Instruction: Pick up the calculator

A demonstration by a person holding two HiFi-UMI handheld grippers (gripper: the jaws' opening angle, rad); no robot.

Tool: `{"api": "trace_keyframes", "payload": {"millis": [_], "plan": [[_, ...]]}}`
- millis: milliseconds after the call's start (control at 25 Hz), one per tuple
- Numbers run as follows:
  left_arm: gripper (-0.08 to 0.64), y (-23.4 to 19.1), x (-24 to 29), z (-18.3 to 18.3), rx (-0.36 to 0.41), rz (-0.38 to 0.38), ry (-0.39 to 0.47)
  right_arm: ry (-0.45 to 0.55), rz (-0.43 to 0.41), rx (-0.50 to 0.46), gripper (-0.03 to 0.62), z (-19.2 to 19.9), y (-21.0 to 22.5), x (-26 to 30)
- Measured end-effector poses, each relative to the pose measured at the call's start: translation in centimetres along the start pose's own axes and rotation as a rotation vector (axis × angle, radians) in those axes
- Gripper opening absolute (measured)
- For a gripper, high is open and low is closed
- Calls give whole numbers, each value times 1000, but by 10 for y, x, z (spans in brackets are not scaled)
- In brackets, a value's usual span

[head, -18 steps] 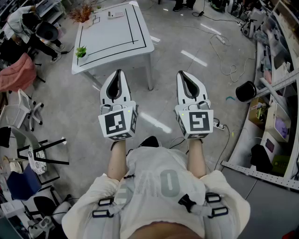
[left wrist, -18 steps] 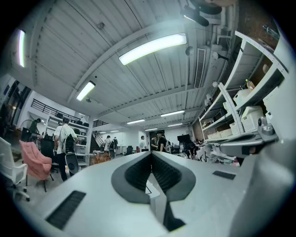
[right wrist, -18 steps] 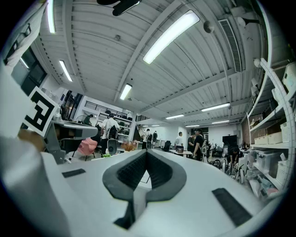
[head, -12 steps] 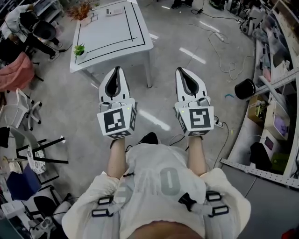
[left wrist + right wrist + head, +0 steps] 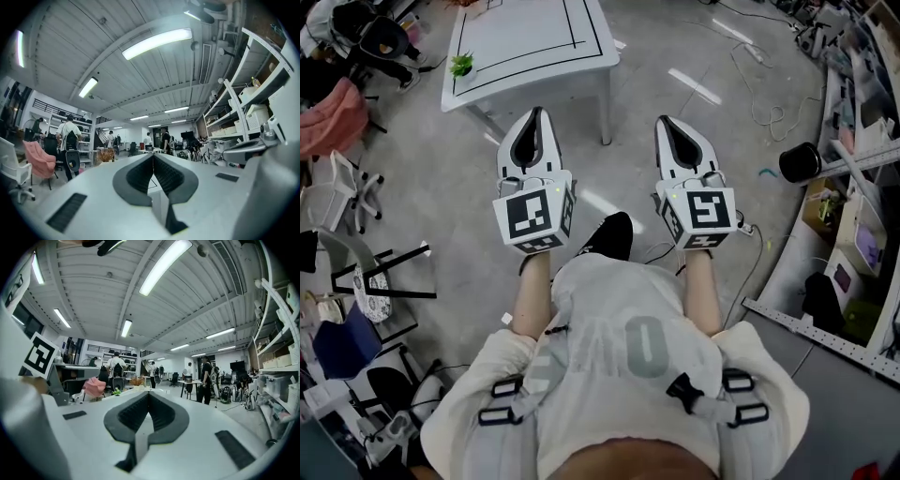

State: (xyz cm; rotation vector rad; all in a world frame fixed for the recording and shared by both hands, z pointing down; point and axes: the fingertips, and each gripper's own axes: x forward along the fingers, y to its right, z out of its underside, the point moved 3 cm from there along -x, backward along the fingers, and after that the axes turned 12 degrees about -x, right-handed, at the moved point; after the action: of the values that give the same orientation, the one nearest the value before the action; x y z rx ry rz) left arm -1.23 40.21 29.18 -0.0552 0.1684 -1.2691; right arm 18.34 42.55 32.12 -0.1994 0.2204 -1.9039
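Observation:
In the head view both grippers are held level side by side over the grey floor, pointing at a white table [image 5: 534,56] with black lines ahead. My left gripper [image 5: 537,114] is shut, its jaws meeting with nothing between them, as the left gripper view [image 5: 153,158] also shows. My right gripper [image 5: 665,123] is shut and empty too, its dark pads pressed together in the right gripper view [image 5: 148,395]. The table's far end is cut off by the top edge of the frame. I cannot make out a calculator in any view.
A small green plant [image 5: 462,66] stands on the table's near left corner. Chairs [image 5: 347,202] and a pink cloth [image 5: 333,127] crowd the left. Right: a black bin [image 5: 797,161], floor cables [image 5: 769,112], cluttered shelves [image 5: 862,225]. People stand far off [image 5: 206,376].
The table has slid up and partly out of the head view, and the white object on its far end has left the frame. Both grippers stay shut and side by side.

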Motion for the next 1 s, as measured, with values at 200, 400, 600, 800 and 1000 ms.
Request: {"api": "trace_keyframes", "payload": {"millis": [200,400,600,800,1000], "plan": [[21,-13,3,10,-48,-44,-30,-43,-21,-16,5,10,-1,8],[21,-25,29,39,-46,-54,-125,-82,-26,0,5,24,0,37],[21,-50,76,47,-40,-42,-139,-68,-44,-20,2,29,2,82],[21,-64,147,37,-62,-24,-92,-58,-19,-73,2,28,31,140],[21,-82,216,44,-91,-2,-114,-79,-17,-71,2,32,53,213]]}}
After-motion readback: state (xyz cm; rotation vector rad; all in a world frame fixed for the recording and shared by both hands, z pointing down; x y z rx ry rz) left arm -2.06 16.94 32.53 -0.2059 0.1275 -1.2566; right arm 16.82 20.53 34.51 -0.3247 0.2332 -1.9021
